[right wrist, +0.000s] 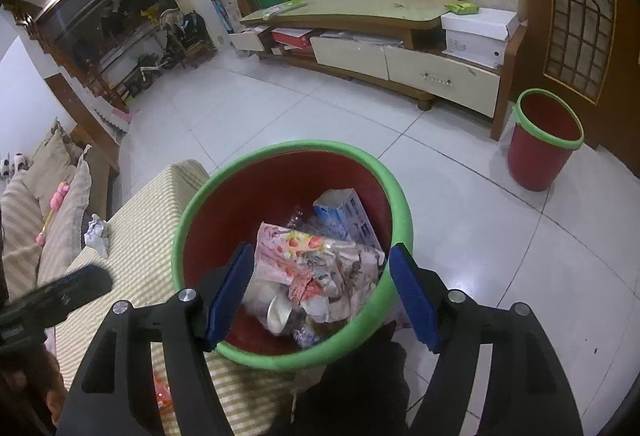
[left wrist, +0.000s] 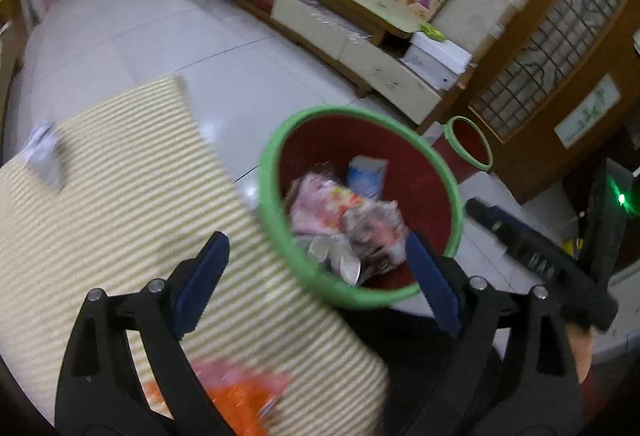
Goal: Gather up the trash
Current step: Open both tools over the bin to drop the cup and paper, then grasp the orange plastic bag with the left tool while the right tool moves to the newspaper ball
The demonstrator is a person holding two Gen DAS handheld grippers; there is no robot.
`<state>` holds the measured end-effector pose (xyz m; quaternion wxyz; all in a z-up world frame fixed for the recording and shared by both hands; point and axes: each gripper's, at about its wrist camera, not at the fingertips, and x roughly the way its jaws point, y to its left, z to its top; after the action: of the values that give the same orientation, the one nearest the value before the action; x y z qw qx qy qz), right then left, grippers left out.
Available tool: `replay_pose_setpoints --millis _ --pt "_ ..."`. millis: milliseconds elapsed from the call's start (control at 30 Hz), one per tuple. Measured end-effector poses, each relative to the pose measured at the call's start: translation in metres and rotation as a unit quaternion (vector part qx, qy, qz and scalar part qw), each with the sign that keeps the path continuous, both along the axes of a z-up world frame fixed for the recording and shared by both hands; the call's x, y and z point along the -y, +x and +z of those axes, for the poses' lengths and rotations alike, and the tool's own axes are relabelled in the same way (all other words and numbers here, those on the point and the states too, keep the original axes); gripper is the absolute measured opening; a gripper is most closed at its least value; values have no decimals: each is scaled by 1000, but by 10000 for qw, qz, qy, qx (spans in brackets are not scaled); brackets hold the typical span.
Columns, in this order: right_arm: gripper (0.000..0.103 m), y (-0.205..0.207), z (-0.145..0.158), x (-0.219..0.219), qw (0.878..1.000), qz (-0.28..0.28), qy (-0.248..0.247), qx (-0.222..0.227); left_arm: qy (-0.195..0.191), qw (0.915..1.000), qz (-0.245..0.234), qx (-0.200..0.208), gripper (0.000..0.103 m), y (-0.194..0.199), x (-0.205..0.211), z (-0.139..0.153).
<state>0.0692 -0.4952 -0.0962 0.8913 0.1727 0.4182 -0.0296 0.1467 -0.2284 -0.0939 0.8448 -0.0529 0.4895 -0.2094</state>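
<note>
A red bin with a green rim (left wrist: pixel 267 172) (right wrist: pixel 404 212) stands beside the striped sofa seat and holds several wrappers (left wrist: pixel 344 212) (right wrist: pixel 312 260) and a blue carton (right wrist: pixel 344 212). My left gripper (left wrist: pixel 316 276) is open and empty, over the seat's edge and the bin's near rim. My right gripper (right wrist: pixel 324 288) is open and empty, right above the bin. An orange wrapper (left wrist: pixel 236 400) (right wrist: pixel 162 392) lies on the seat near me. A crumpled grey paper (left wrist: pixel 44 152) (right wrist: pixel 96 232) lies farther along the seat.
A second red bin (right wrist: pixel 544 140) (left wrist: pixel 468 144) stands on the tiled floor by a wooden door. A low TV cabinet (right wrist: pixel 380 32) runs along the far wall. Cushions (right wrist: pixel 60 196) line the sofa's back.
</note>
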Motion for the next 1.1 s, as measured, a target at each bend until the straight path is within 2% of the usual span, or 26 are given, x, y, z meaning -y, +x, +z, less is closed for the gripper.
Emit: replay_pose_setpoints --millis 167,267,400,500,600,633,667,700,767,900,1033,1100 --pt "69 -9 2 -14 9999 106 104 -17 400 9983 419 -10 89 -43 -57 -6" --pt "69 -14 2 -30 9995 224 199 -46 534 9968 530 -267 91 -68 -79 -21" --pt "69 -18 0 -55 9988 391 257 -153 472 9950 464 -748 91 -91 -85 -51" --pt "69 -23 4 -71 9982 526 213 -179 295 9931 447 -1045 91 -92 -86 -66" --pt "69 -26 12 -86 9972 712 103 -190 360 9913 314 -1228 91 -92 -78 -81" --pt "69 -26 15 -92 9966 798 11 -185 292 9913 300 -1245 84 -93 -79 -84" --pt "69 -26 17 -96 9962 850 -63 -177 194 9910 316 -1283 71 -93 -80 -87" --pt "69 -26 20 -102 9956 913 -138 -168 95 9905 350 -1327 70 -94 -82 -89" --pt "69 -24 22 -112 9945 1014 -196 -172 -148 9912 485 -1224 62 -97 -93 -87" --pt "69 -15 25 -143 9900 1337 -397 -193 -248 9937 716 -830 60 -103 -119 -71" --pt "69 5 25 -191 9827 1788 -472 -126 -42 9925 1182 -295 60 -111 -163 -51" --pt "69 16 22 -214 9794 1965 -444 -117 54 9910 1326 -171 62 -114 -184 -48"
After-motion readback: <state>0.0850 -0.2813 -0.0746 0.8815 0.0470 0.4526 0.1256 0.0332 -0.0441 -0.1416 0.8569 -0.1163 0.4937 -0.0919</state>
